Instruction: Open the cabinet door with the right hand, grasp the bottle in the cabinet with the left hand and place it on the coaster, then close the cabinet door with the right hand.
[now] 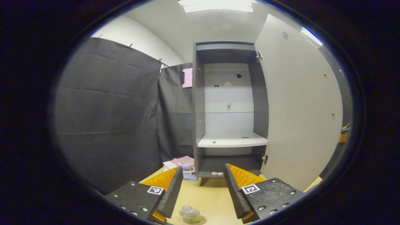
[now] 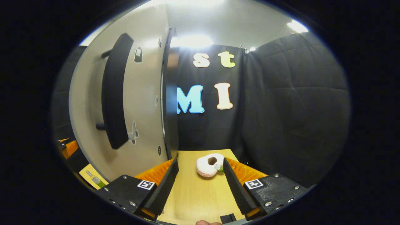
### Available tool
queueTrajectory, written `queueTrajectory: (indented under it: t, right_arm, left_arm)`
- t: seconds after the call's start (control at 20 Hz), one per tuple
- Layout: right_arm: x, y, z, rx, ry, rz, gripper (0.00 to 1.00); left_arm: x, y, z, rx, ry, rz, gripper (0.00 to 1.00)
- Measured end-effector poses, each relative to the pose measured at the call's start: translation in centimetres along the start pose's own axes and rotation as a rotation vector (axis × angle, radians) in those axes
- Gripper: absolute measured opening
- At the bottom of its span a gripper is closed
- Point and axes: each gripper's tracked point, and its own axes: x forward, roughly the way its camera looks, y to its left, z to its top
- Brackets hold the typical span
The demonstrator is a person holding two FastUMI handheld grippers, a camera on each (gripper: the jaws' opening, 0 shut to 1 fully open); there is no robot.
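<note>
The bottle (image 1: 190, 214), clear plastic and upright, already stands on the round coaster (image 1: 200, 220) on the counter (image 1: 212, 195) before the cabinet (image 1: 229, 109). The left gripper (image 1: 203, 187) hangs spread and empty above it. The right gripper (image 2: 198, 184), also spread, sits nearest the flat open door (image 2: 140, 103), whose long dark handle (image 2: 114, 93) lies up and left of its fingers.

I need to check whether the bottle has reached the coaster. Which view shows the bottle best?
The left gripper view: the bottle stands upright on the coaster, on the table below the open jaws. The right gripper view shows it small, far off beside the cabinet door, near the left edge.
</note>
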Motion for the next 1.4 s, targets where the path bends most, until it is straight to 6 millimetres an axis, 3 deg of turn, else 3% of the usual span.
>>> queueTrajectory:
  t: [0.05,0.15,0.2,0.4,0.6,0.7,0.8,1.05,1.1,1.4]
  right_arm:
    - [-0.4,-0.2,1.2,0.006,-0.018,0.012,0.89]
    - [-1.0,-0.2,3.6,0.015,-0.052,0.033,0.89]
    - [-1.3,0.0,4.6,0.021,-0.069,0.047,0.89]
    - [-2.0,0.7,7.7,0.041,-0.132,0.081,0.89]
    - [-2.0,2.1,8.1,0.039,-0.140,0.095,0.89]
    - [-2.1,3.4,8.9,0.031,-0.148,0.122,0.89]
    - [-2.4,3.5,9.6,-0.023,-0.167,0.108,0.88]
    - [-2.6,4.9,10.7,-0.004,-0.189,0.130,0.87]
    - [-2.5,5.4,10.8,0.000,-0.190,0.137,0.86]
    - [-3.0,10.4,10.6,-0.011,-0.187,0.212,0.87]
  left_arm:
    - [-0.1,0.0,1.3,0.013,-0.020,0.001,0.81]
    - [-0.5,-0.2,3.2,0.045,-0.041,-0.003,0.68]
    - [-0.7,-0.3,4.1,0.060,-0.046,-0.004,0.81]
    - [-1.3,-2.1,7.6,0.088,-0.084,-0.035,0.81]
    - [-1.6,-2.9,8.2,0.104,-0.088,-0.072,0.81]
    - [-1.0,-3.8,7.7,0.100,-0.053,-0.104,0.81]
    - [-0.2,-4.1,7.9,0.088,-0.055,-0.125,0.81]
    - [1.4,-2.9,9.0,0.058,-0.081,-0.144,0.81]
    - [1.8,-2.5,8.9,0.062,-0.077,-0.141,0.75]
    - [4.3,-0.4,9.2,0.044,-0.074,-0.141,0.75]
